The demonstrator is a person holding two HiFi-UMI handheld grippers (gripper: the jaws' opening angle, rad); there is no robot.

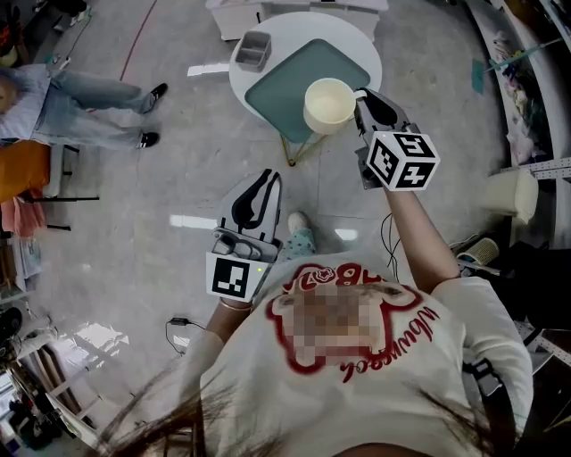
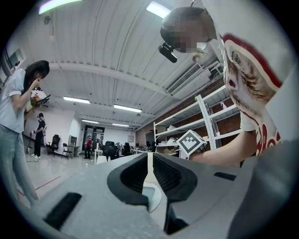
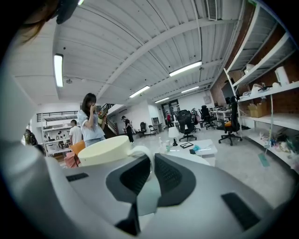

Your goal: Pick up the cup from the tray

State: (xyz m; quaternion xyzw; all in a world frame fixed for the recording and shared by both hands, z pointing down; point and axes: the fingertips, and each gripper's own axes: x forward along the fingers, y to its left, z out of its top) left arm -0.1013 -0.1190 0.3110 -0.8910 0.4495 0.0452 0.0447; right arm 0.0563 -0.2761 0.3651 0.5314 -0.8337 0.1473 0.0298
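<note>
Gripping the cup by its handle, the right tool sits at the upper right of centre in the head view. Its jaws are closed narrowly on the pale loop of the handle, which the right gripper view shows pinched between the dark pads. The cream cup stands upright to the left of the jaws with its open mouth up. In the head view it overlaps the lower right corner of the teal tray and the edge of the round white worktop, and it appears to be raised off them. A small grey container rests on the worktop at the tray's upper left corner. The left tool is held low near the person's chest, well apart from the worktop. Its jaws are drawn together to a thin slit with nothing between them. A person in jeans is at the upper left of the frame.
</note>
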